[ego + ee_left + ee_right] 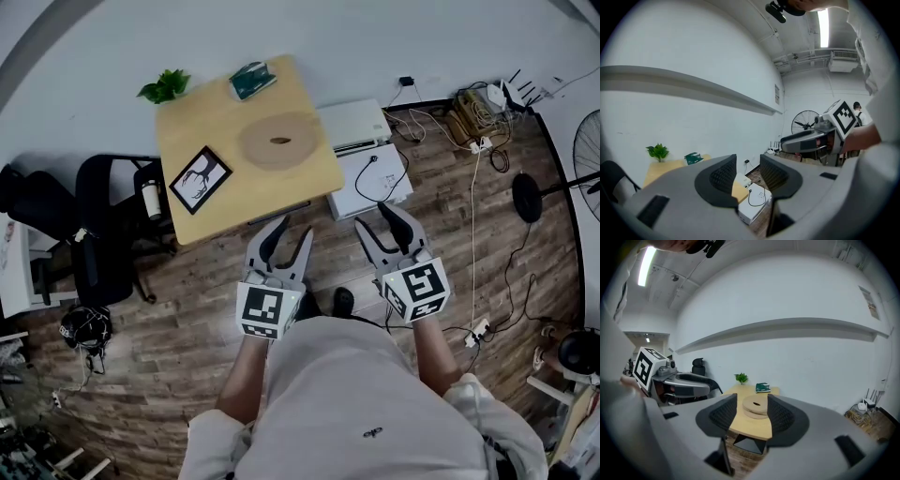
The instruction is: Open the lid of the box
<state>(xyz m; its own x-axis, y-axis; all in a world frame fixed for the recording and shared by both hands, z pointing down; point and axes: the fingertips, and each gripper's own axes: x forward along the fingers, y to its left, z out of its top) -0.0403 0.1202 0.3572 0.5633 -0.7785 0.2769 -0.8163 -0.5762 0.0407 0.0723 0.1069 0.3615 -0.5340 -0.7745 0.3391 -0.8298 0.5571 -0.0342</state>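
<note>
A round, flat wooden box (pixel 279 141) with its lid on lies on the small wooden table (pixel 211 127). In the right gripper view this box (pixel 755 406) shows far off, framed by the jaws. My left gripper (pixel 293 228) hovers over the floor just off the table's near edge, open and empty. My right gripper (pixel 372 216) hangs beside it to the right, near a white box, also open with nothing between its fingers. In the left gripper view the left gripper (pixel 747 174) points past the table corner (pixel 737 191). Both grippers are well short of the wooden box.
On the table stand a small plant (pixel 165 86), a green packet (pixel 251 81) and a framed picture (pixel 199 178). Two white boxes (pixel 370 180) lie on the floor right of the table. A black chair (pixel 103 225) stands left; cables (pixel 478 122) and a fan (pixel 589 155) are at the right.
</note>
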